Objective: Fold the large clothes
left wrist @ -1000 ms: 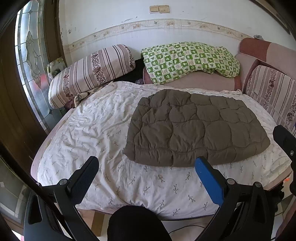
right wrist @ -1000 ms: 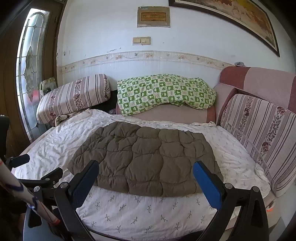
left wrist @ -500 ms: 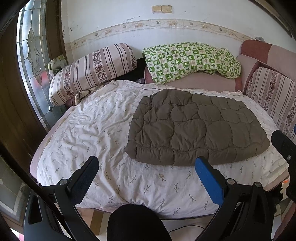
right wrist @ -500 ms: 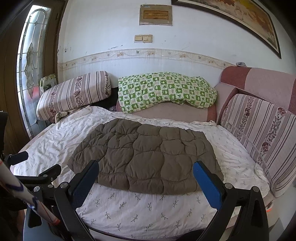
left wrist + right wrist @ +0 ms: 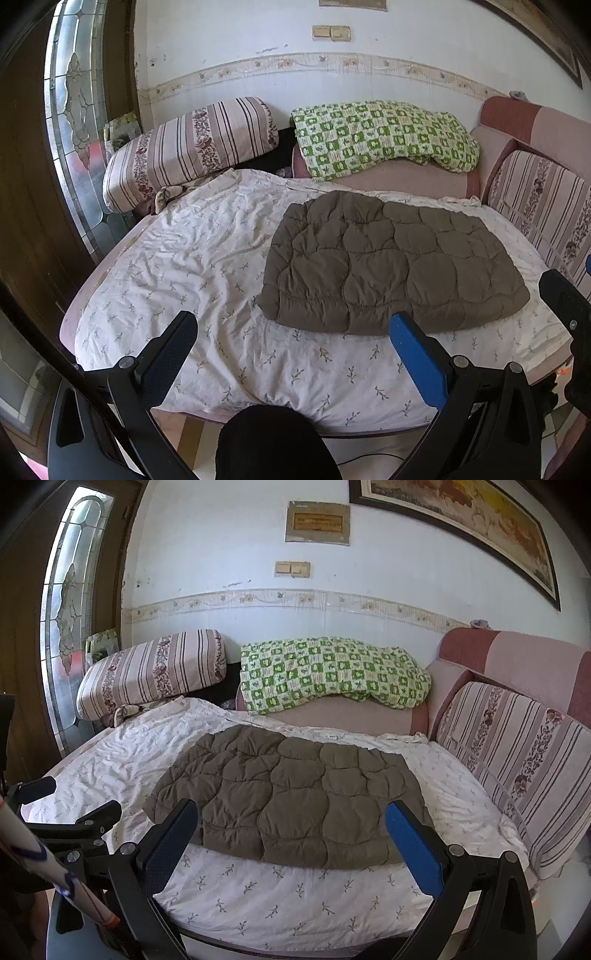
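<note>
A brown quilted padded garment [image 5: 391, 262] lies folded flat on the white floral bedsheet [image 5: 192, 266], right of the bed's middle. It also shows in the right wrist view [image 5: 291, 801]. My left gripper [image 5: 291, 332] is open and empty, held back over the bed's near edge, short of the garment's front hem. My right gripper [image 5: 291, 819] is open and empty, also held back at the near edge, facing the garment's front hem. The left gripper shows at the left of the right wrist view [image 5: 70, 801].
A striped bolster [image 5: 188, 147] and a green checked blanket [image 5: 380, 136] lie at the head of the bed. Striped sofa cushions [image 5: 517, 760] line the right side. A glass-panelled door [image 5: 70, 110] stands at the left. A dark rounded shape [image 5: 273, 443] sits below the left gripper.
Both grippers have risen and tilted up a little, so more of the wall shows. The garment has not moved. Both stay open.
</note>
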Demonstrator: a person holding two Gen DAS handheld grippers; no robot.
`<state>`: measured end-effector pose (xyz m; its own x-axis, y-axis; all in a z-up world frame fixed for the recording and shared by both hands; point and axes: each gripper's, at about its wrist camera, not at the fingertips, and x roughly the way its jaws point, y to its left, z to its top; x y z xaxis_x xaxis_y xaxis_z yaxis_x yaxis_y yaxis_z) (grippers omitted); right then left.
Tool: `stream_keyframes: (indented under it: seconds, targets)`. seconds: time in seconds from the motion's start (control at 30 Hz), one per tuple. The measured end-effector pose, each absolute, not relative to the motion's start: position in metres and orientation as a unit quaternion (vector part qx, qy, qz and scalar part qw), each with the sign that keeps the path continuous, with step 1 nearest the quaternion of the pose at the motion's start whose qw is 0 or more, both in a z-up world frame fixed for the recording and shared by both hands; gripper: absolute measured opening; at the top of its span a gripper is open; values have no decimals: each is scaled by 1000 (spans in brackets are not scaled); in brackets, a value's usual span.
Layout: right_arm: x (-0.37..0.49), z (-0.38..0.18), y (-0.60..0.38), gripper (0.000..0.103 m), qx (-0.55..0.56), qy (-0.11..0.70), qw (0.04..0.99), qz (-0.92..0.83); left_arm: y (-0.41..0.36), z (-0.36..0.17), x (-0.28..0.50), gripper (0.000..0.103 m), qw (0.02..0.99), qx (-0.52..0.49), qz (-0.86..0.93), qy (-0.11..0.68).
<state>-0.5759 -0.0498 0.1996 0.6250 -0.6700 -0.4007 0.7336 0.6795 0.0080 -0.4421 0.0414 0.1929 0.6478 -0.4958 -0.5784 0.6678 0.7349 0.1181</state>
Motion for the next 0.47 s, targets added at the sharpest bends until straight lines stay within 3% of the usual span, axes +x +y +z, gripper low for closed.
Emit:
stream_keyframes:
  seconds: [0.47]
  targets:
    - [-596,206,-49,103,90,176,898,-393,51,205,-442,103,894,145,-323,274]
